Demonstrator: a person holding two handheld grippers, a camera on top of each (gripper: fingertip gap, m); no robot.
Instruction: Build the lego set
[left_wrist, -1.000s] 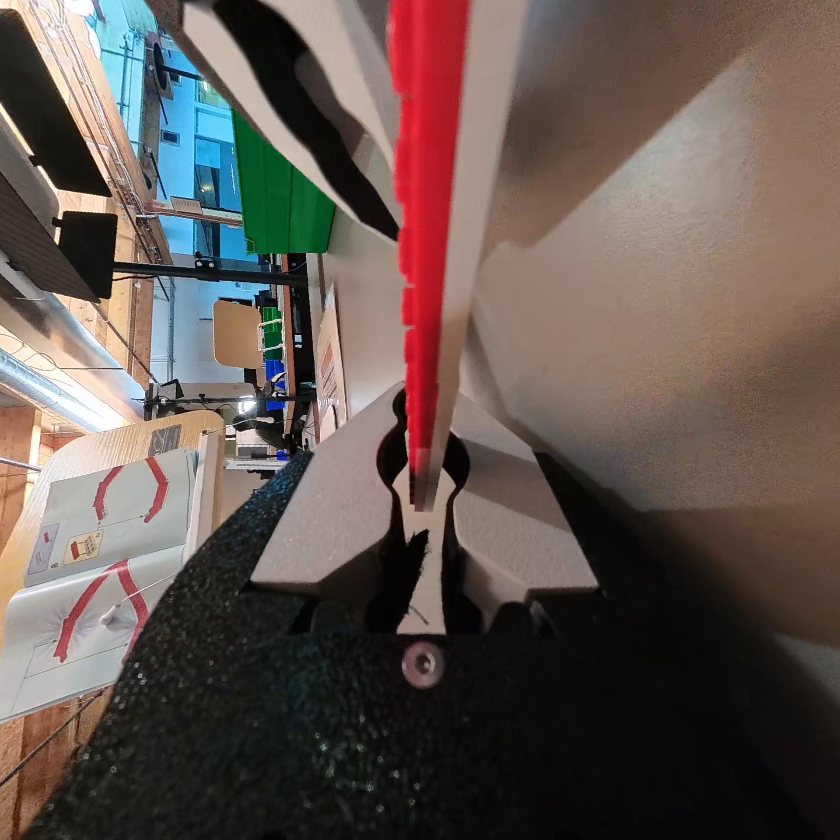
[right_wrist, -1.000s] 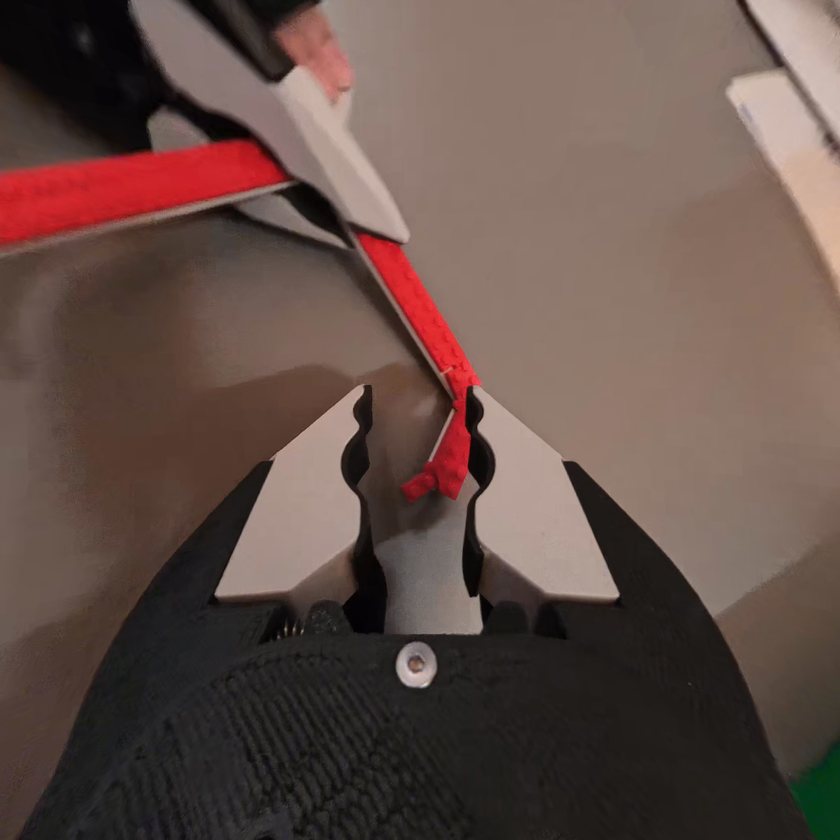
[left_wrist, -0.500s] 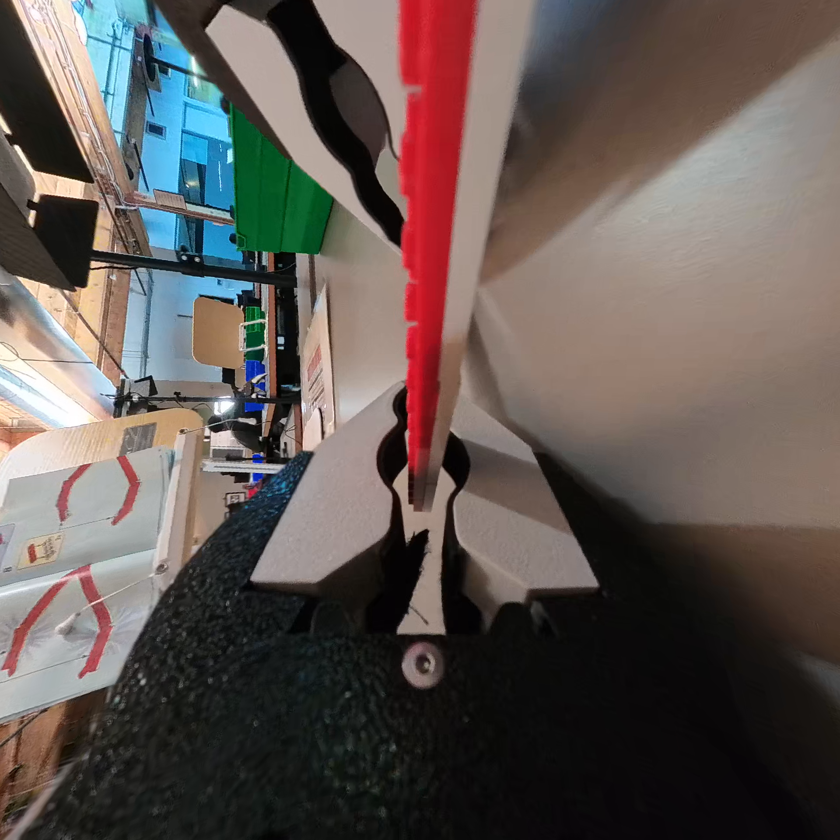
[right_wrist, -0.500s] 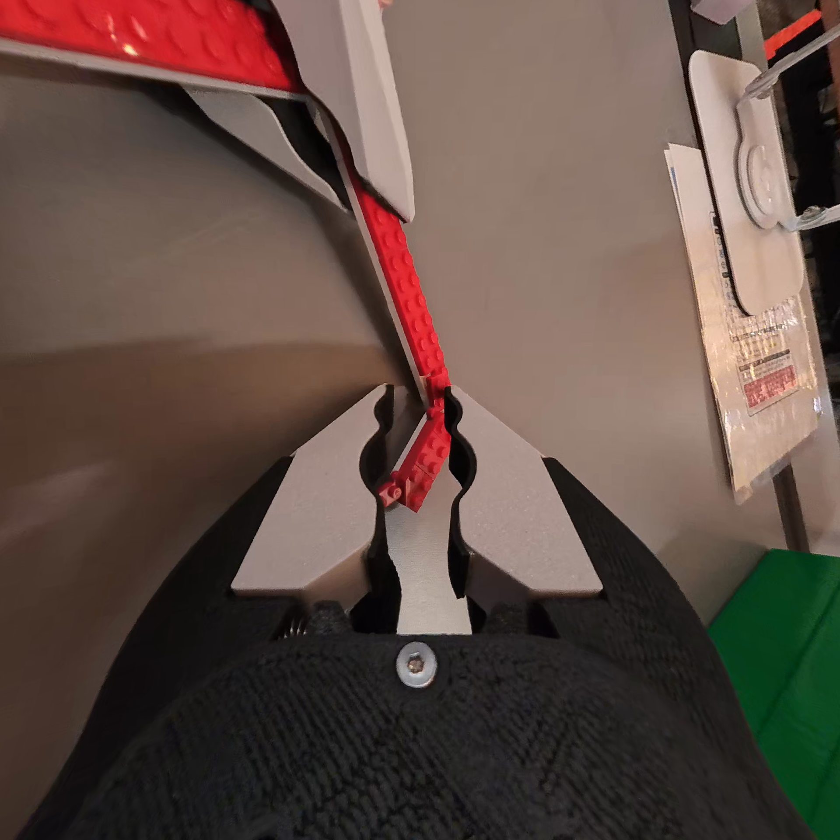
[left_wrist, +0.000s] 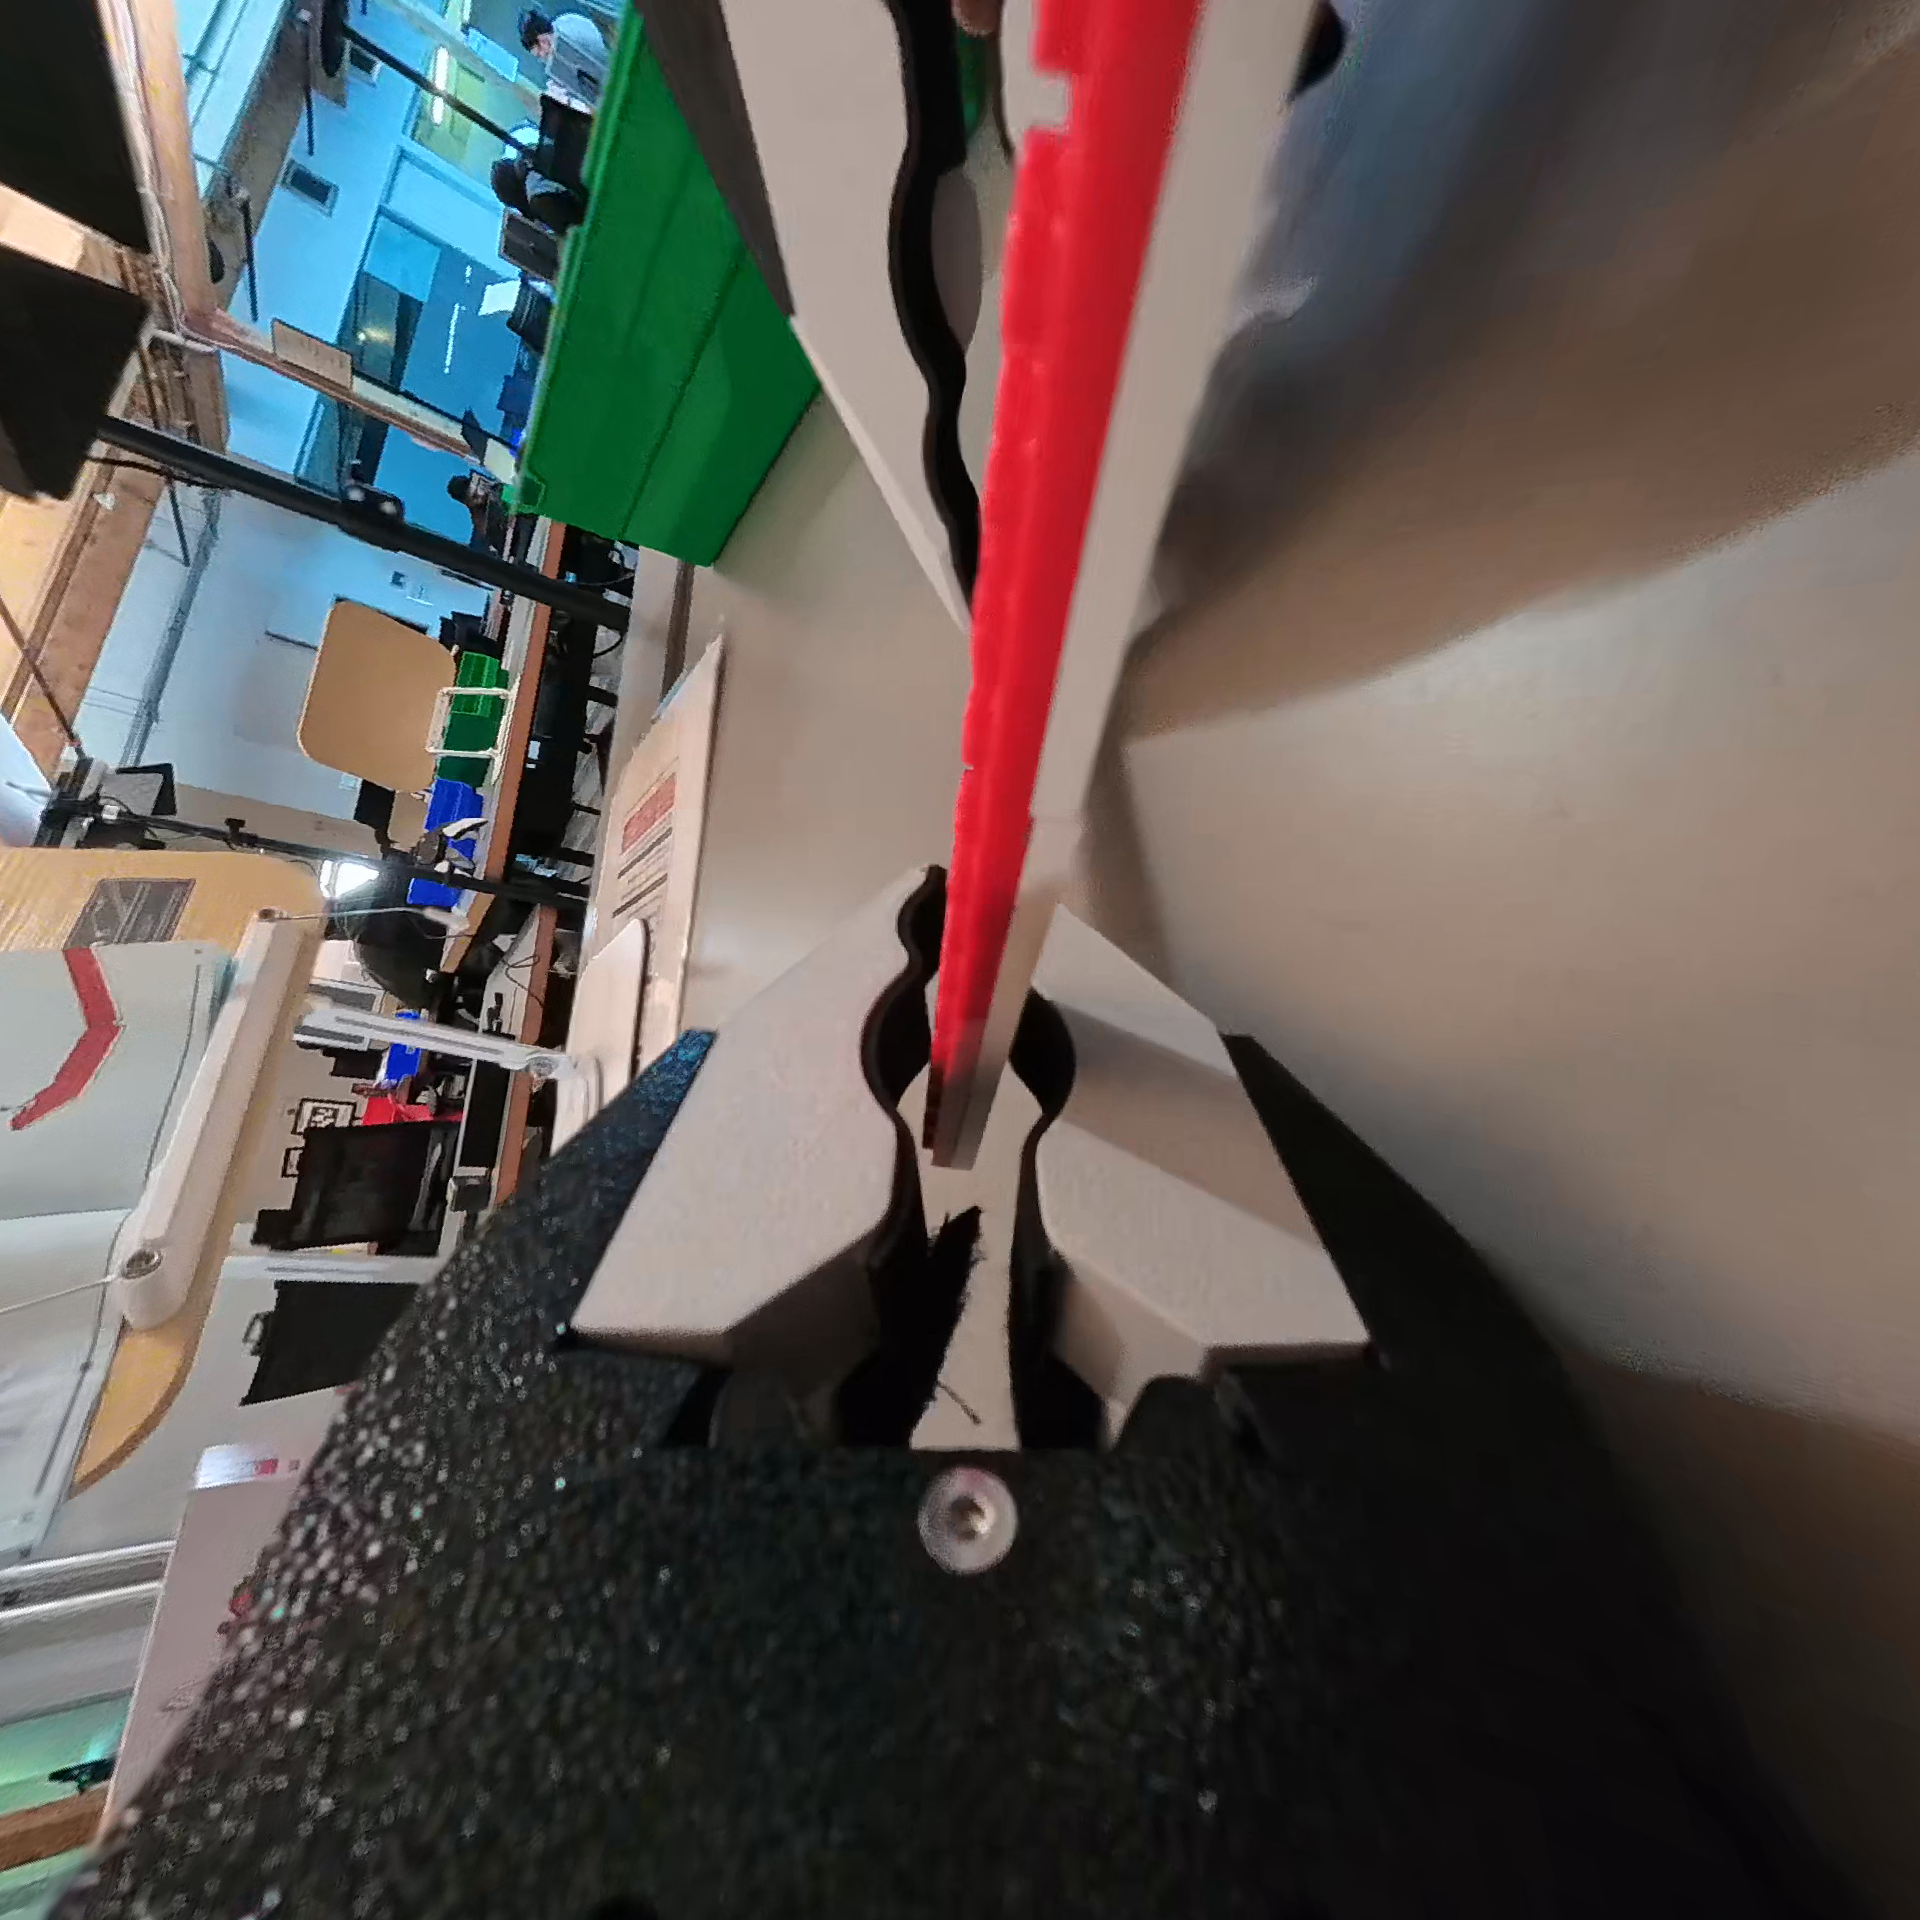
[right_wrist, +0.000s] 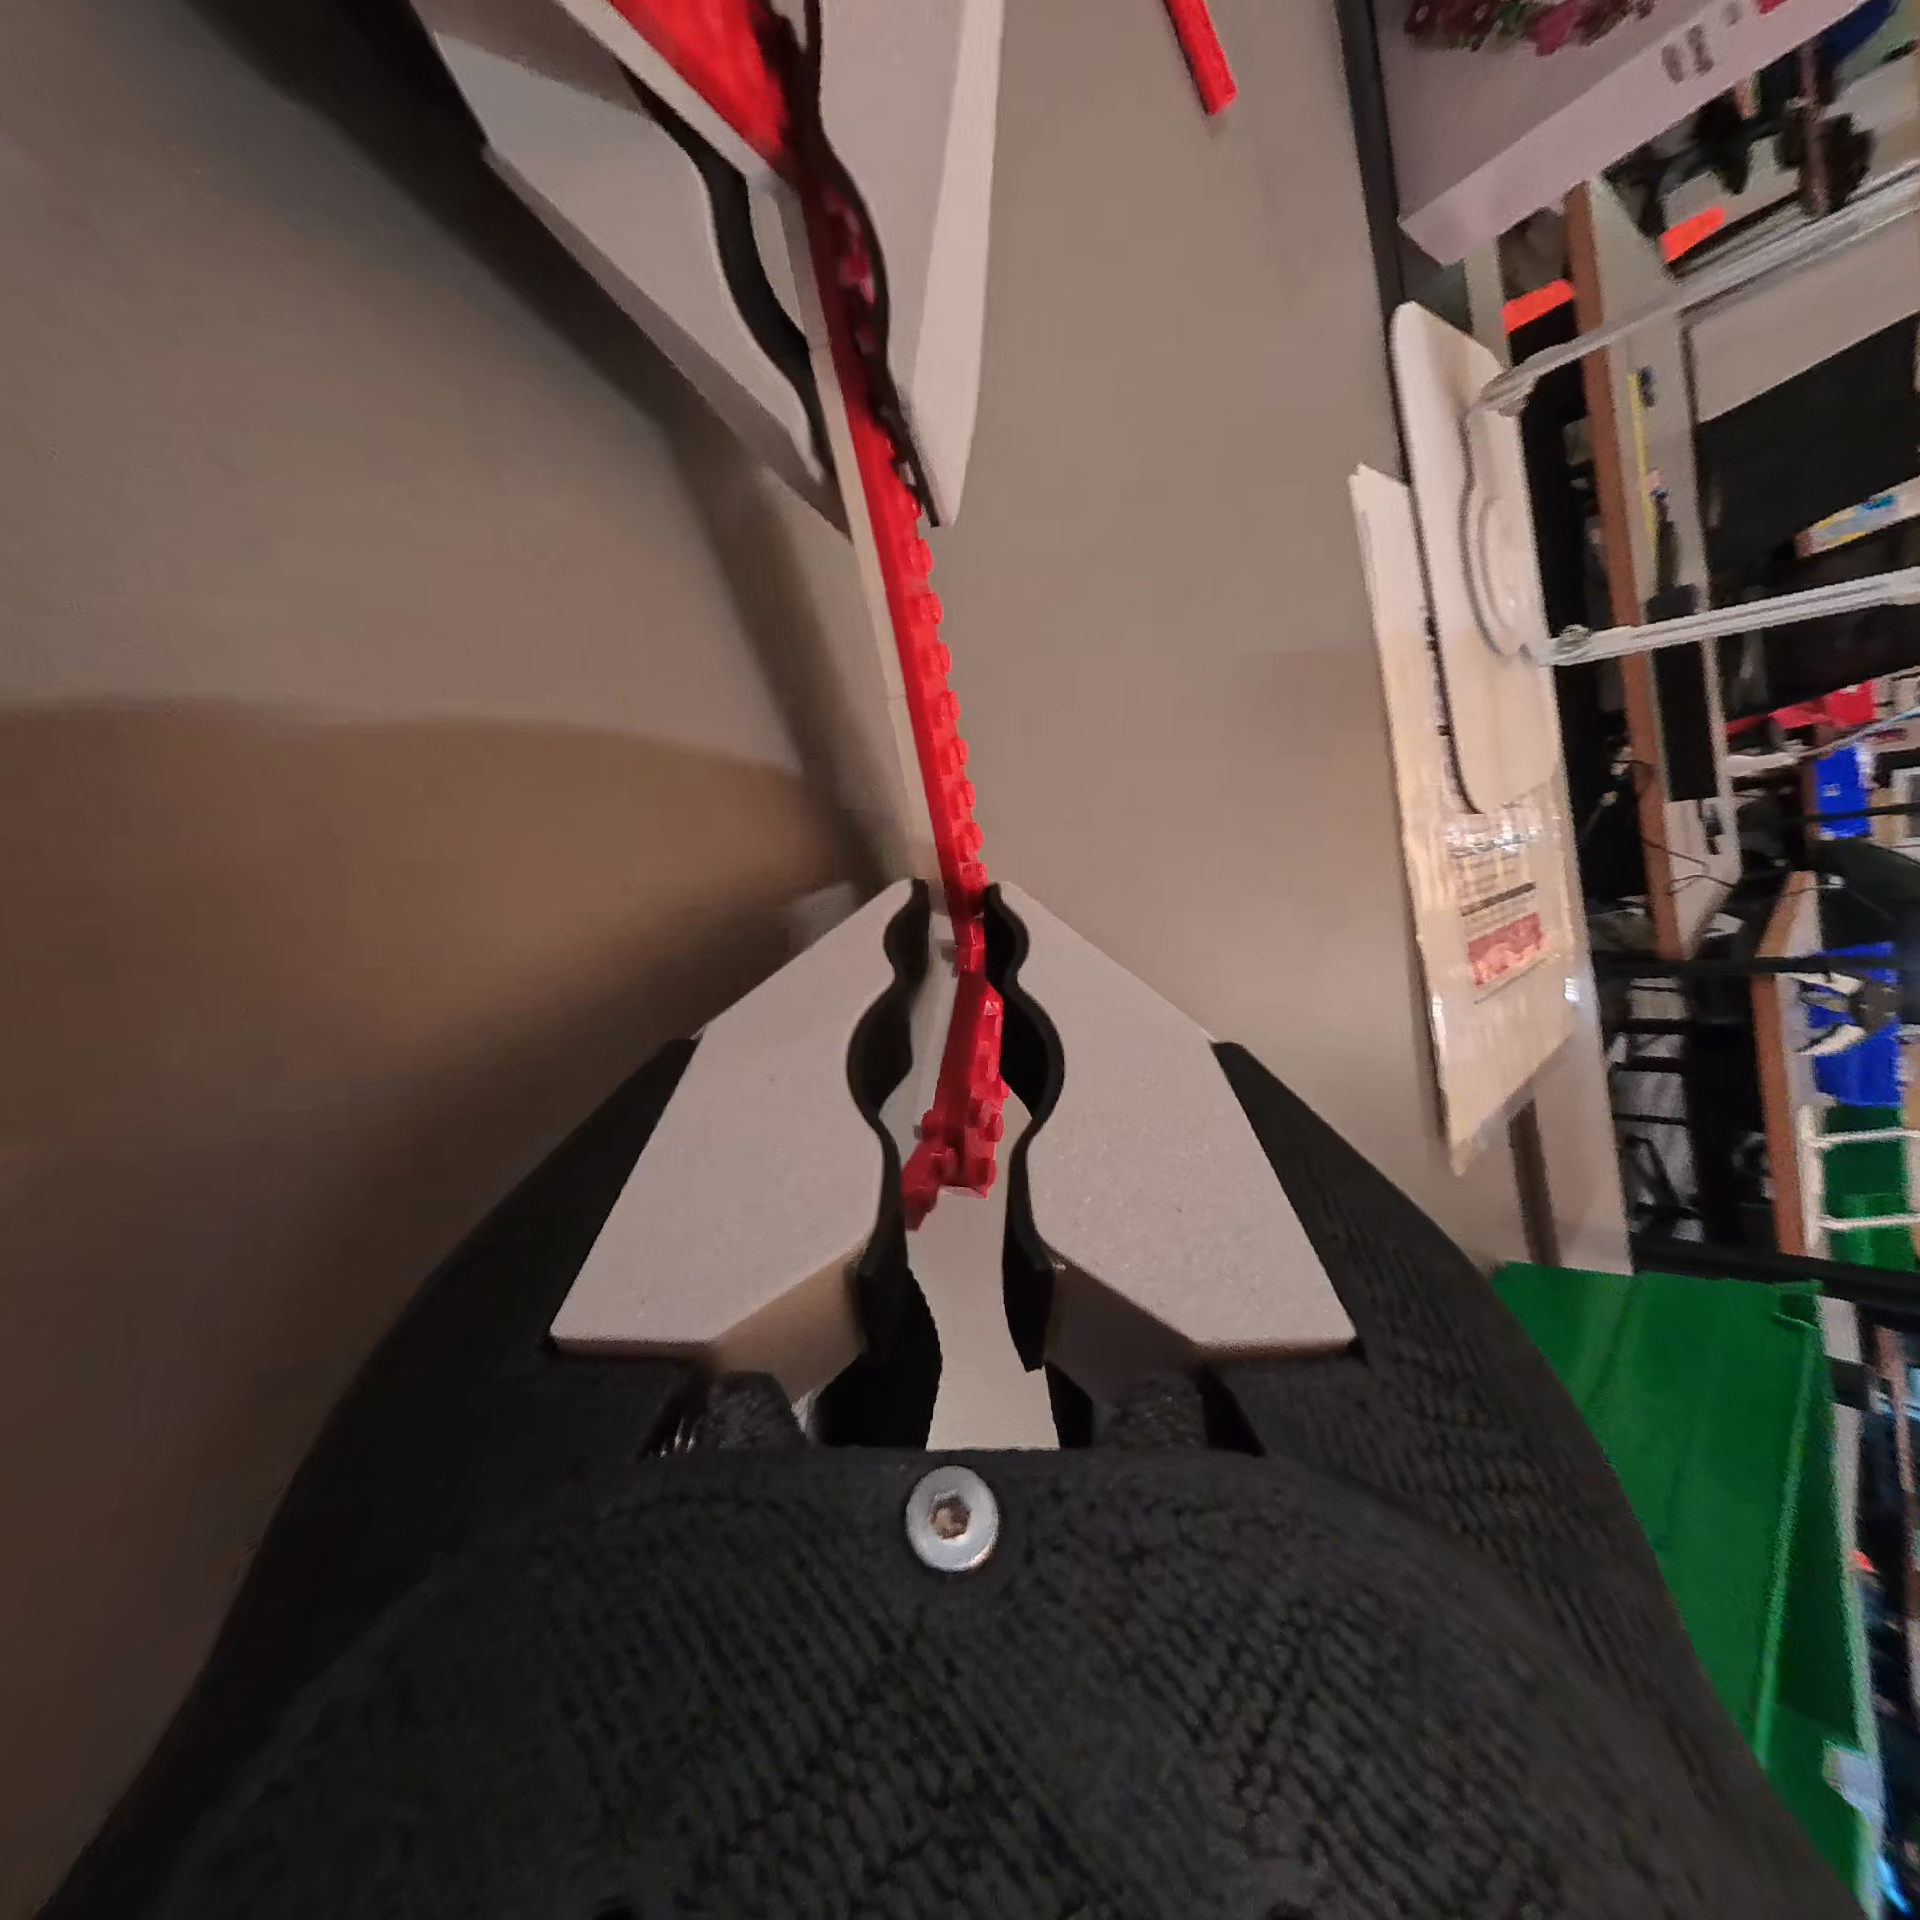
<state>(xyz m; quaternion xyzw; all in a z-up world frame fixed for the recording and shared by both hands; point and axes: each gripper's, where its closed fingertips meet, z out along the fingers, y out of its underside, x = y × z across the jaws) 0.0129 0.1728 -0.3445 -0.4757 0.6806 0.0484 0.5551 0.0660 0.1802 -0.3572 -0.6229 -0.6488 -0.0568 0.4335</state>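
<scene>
A long red lego strip (right_wrist: 925, 665) on a grey plate backing spans between my two grippers, held edge-on above the grey table (right_wrist: 312, 468). My right gripper (right_wrist: 954, 899) is shut on one end of it, where a small red hinged piece (right_wrist: 961, 1127) hangs between the jaws. My left gripper (left_wrist: 987, 914) is shut on the other end of the strip (left_wrist: 1023, 520). In the right wrist view the left gripper (right_wrist: 894, 499) clamps the strip higher up. In the left wrist view a right gripper finger (left_wrist: 831, 260) lies alongside the strip near the top.
A green bin (left_wrist: 665, 332) stands on the table and also shows in the right wrist view (right_wrist: 1683, 1455). An instruction booklet with red drawings (left_wrist: 62, 1039) is at the left. A laminated sheet (right_wrist: 1486, 831) lies near the table edge. A loose red piece (right_wrist: 1205, 52) lies farther off.
My right gripper's jaws have closed from open onto the strip's end. Both grippers have rolled, so the strip now runs almost straight between them.
</scene>
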